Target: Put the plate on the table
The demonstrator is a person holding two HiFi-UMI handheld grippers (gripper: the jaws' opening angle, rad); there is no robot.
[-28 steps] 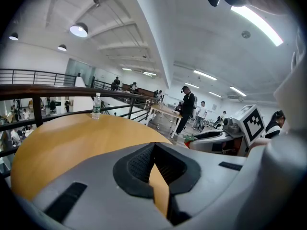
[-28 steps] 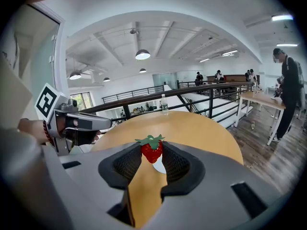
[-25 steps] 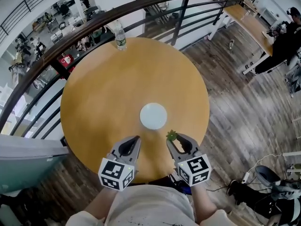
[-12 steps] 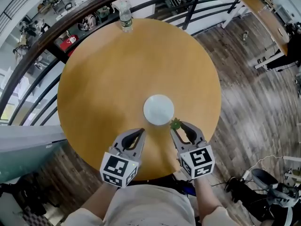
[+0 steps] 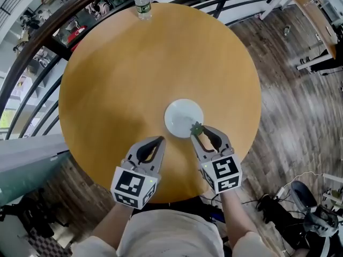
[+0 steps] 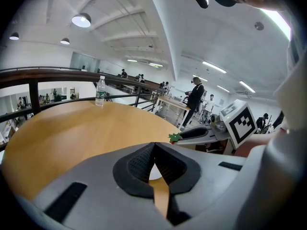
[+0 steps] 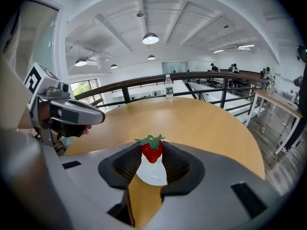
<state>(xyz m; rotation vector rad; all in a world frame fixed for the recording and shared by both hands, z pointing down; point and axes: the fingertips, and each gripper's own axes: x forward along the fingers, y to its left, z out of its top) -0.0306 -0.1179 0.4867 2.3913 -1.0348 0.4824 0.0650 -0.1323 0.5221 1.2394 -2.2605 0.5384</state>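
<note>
Now, starting closest in: keeping the left claw (image 5: pixel 157 141) pinched together, nothing between its pads, hanging low over the near edge of the tabletop (image 5: pixel 123 68), much as a second ago. Clamping a strawberry (image 5: pixel 196 128) in the right claw (image 5: pixel 199 134), red flesh squeezed between the black pads, green leaves poking up above them. Pushing that right claw forward, the one change worth calling: stopping short of the plate (image 5: pixel 181 115) a moment back, bare wood between berry and rim, and now reaching over the plate's near right rim. Looking along the right claw's own line and seeing white plate directly below the fruit. Leaning in with the head too, judging by the tabletop filling more of the picture than before. Finding the plate itself lying flat on the wood, a little nearer than centre, gripped by neither claw and apparently not shifting. Reading that as the plate job already done, and treating the strawberry delivery as the business under way; probably needing only a little lowering and a release onto the white surface. Spotting, well beyond, a water bottle (image 5: pixel 141 1) standing upright at the far edge, just inside the railing (image 6: pixel 48 74).
</note>
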